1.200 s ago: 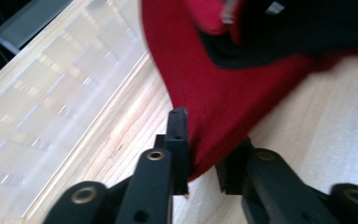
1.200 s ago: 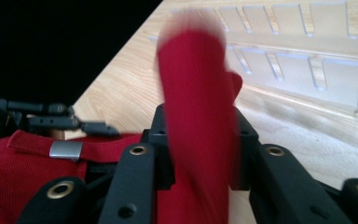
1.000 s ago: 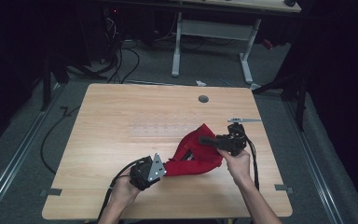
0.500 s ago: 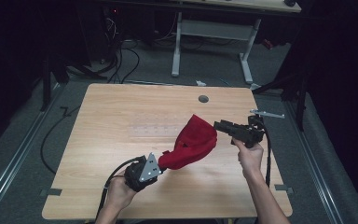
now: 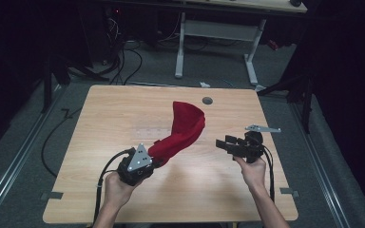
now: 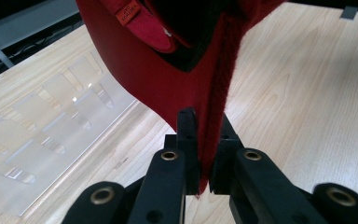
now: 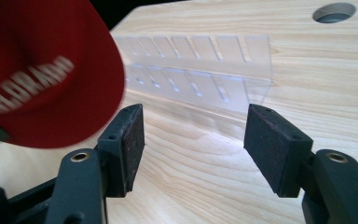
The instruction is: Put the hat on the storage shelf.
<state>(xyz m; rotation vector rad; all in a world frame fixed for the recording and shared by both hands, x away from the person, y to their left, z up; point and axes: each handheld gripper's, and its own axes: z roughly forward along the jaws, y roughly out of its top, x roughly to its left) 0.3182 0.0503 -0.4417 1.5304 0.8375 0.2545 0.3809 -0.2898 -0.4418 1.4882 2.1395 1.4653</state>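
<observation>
High view has your left hand-held gripper (image 5: 158, 160) at about seven o'clock on the counter (image 5: 104, 118), jaws clamped on the edge of a red cap (image 5: 183, 128) that rises off the wood and arcs toward the counter's centre. From the left gripper view you see it clearly: the cap's red fabric edge (image 6: 214, 102) is pinched between the two black jaws, an orange tag and dark lining showing above. Your right hand-held gripper (image 5: 221, 144) sits at about four o'clock, jaws spread wide with nothing between them, pointing toward nine o'clock at the cap but apart from it. In the right gripper view the cap's brim (image 7: 46, 74) with blurred white lettering hangs at ten o'clock. A clear plastic organizer tray (image 7: 200, 70) lies flat ahead, a round cable hole (image 7: 334, 11) at one o'clock.
</observation>
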